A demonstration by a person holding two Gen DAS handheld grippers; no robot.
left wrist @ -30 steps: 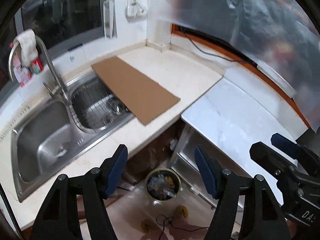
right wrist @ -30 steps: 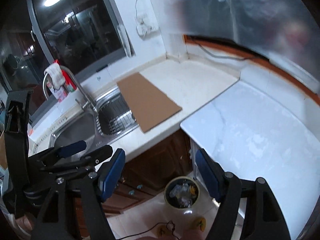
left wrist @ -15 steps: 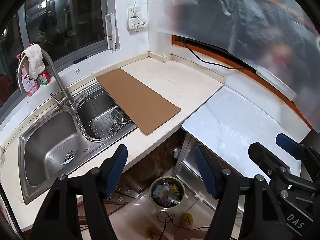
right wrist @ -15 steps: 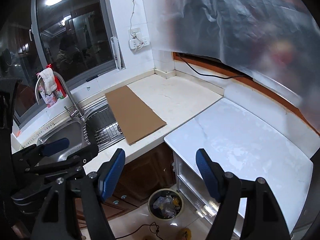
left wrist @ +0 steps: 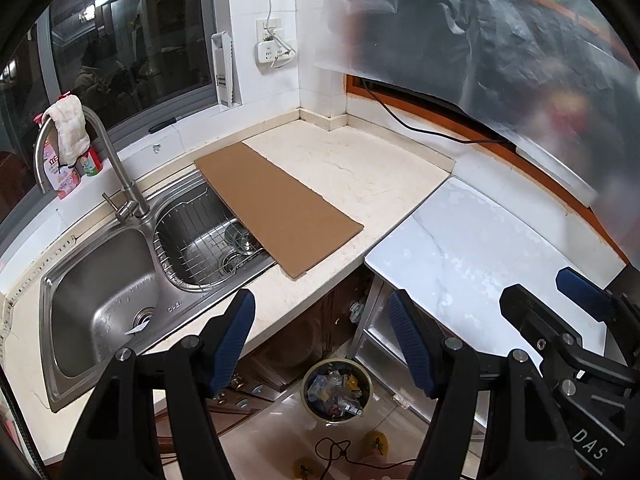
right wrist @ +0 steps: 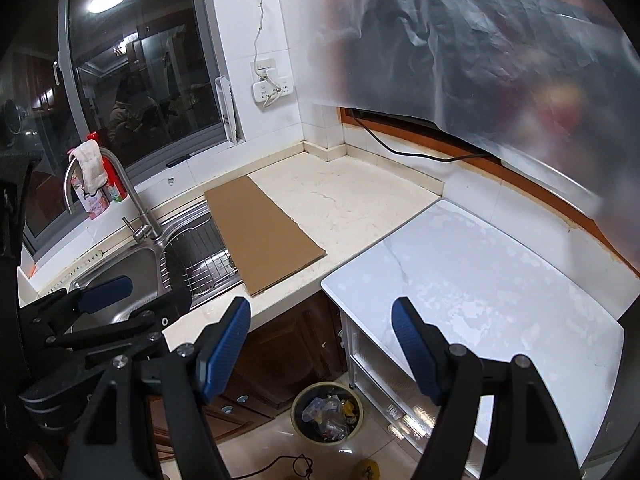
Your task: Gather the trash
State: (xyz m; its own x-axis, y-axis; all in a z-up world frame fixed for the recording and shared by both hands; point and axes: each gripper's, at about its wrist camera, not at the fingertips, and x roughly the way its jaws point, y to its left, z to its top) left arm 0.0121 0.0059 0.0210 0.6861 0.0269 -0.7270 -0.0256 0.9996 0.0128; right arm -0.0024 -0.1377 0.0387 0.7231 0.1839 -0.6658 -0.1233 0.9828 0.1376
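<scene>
A flat brown cardboard sheet (left wrist: 280, 216) (right wrist: 260, 236) lies on the beige counter, its left end overhanging the sink's dish rack. On the floor below stands a round trash bin (left wrist: 338, 390) (right wrist: 326, 410) filled with wrappers. A small white scrap (left wrist: 138, 326) lies by the drain of the left basin. My left gripper (left wrist: 320, 320) (right wrist: 140, 296) hovers open above the counter's front edge with nothing between its blue pads. Just to its right, my right gripper (right wrist: 320, 320) (left wrist: 552, 292) is also open and holds nothing.
A steel double sink (left wrist: 56, 320) has a tall faucet (left wrist: 112, 160) with a rag (left wrist: 68, 128) draped over it and bottles behind. A white marble top (right wrist: 460, 280) adjoins the counter on the right. A cable (left wrist: 420, 128) runs along the back wall. Plastic sheeting (left wrist: 500, 40) hangs above.
Both views have tilted upward: more window and wall show, and the bin sits lower in frame. Both grippers stay open, side by side.
</scene>
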